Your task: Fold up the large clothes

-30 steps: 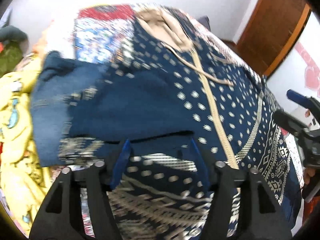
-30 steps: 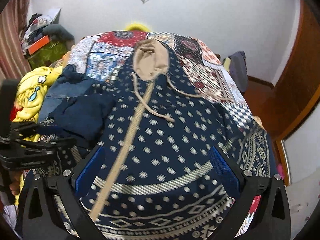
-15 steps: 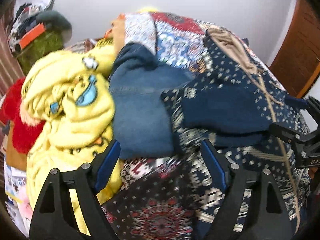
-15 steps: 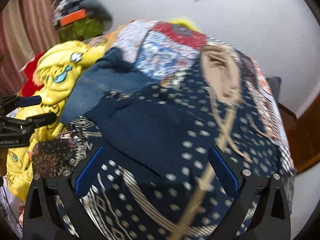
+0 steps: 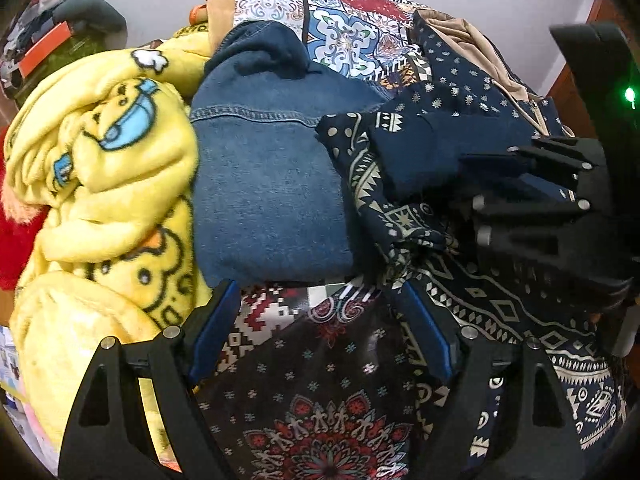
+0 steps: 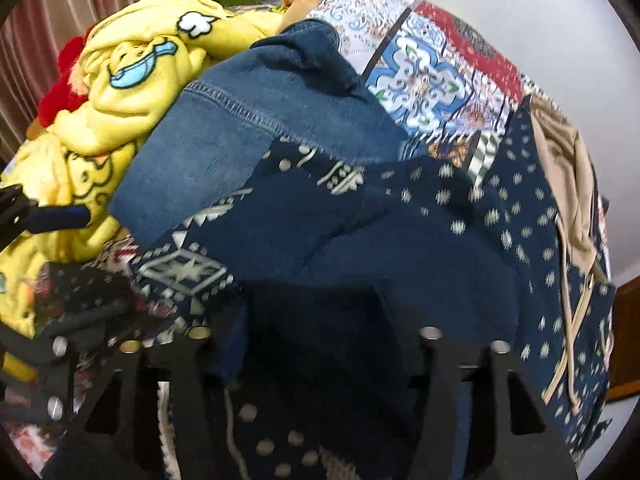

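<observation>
1. Left gripper (image 5: 320, 330) stands wide, blue pads apart, nothing between them; it hangs over bare patterned bedspread (image 5: 312, 380) at the lower centre of our left view.
2. Right gripper (image 6: 316, 344): its fingers are buried in dark navy cloth in the lower centre of our right view. We cannot tell whether it has closed on the cloth or only pushes into it.
3. Change: a second ago both claws faced the navy patterned hoodie (image 6: 460, 240) spread flat, with the left one closed on its hem. Now the left has let go and swung off to the left, and the right has dropped onto the folded-over sleeve. We judge one fold as laid and a new grip as being sought.
4. Hoodie lies across the right half of both views, tan hood (image 6: 560, 168) toward the upper right, sleeve cuff doubled inward.
5. Around it: a folded denim garment (image 5: 268, 184) at centre, touching the hoodie's left edge, and a yellow cartoon blanket (image 5: 100, 168) heaped at the left.
6. In the way: the hoodie's sleeve overlaps the denim, so little free bed remains on that side for the next fold.
</observation>
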`<state>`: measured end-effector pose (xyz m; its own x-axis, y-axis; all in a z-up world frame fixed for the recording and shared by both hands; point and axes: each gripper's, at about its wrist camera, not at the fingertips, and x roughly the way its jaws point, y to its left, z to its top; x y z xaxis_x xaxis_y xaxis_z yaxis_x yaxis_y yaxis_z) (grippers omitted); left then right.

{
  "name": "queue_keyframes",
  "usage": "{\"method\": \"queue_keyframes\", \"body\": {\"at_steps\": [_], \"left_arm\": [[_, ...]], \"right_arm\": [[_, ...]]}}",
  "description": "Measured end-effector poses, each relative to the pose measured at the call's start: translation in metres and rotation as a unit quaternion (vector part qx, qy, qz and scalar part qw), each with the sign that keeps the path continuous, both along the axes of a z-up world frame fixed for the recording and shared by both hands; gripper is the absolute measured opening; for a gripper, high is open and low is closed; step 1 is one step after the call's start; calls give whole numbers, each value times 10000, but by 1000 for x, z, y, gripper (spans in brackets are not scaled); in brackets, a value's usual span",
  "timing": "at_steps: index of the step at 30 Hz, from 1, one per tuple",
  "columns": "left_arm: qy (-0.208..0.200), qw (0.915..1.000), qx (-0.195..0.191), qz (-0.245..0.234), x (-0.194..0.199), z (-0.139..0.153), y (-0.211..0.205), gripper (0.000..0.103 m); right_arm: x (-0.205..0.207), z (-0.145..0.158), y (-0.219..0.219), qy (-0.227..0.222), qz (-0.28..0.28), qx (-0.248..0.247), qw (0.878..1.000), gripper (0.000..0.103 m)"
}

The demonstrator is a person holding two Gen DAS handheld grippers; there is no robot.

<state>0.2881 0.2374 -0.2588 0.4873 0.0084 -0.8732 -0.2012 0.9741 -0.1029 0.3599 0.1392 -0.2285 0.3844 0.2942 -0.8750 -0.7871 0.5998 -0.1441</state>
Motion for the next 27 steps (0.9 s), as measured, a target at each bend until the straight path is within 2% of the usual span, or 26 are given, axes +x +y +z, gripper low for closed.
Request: {"method": "queue_keyframes", "body": {"at_steps": [1, 2, 6, 9, 13, 17, 23, 27], "left_arm": [[7, 10000, -29, -5, 1, 0, -1, 82], [17, 10000, -58, -16, 3, -1, -3, 82], [26, 9999, 50, -115, 14, -1, -16, 82], [80, 9998, 125, -114, 23, -4, -21, 82], [238, 9986, 451, 167, 37, -13, -21, 82], [251, 9976, 514, 381, 40, -15, -20, 82], [345, 9957, 551, 657, 38, -18, -21, 84], [464, 9946, 466, 807, 34, -27, -16, 91]], "right_arm": [[1, 1, -1, 24, -10, 41, 10000, 17], [4, 4, -4, 127, -46, 170, 9998, 13], [9, 22, -25, 57, -278, 601, 9978, 11], [14, 48, -55, 35, -521, 1004, 9936, 11], [19, 81, -98, -262, -939, 1285, 9869, 11], [28, 104, -155, -302, -1462, 1624, 9754, 11], [34, 95, -220, -209, -1997, 1545, 9674, 11], [39, 73, -258, -47, -2387, 1459, 9601, 11]]}}
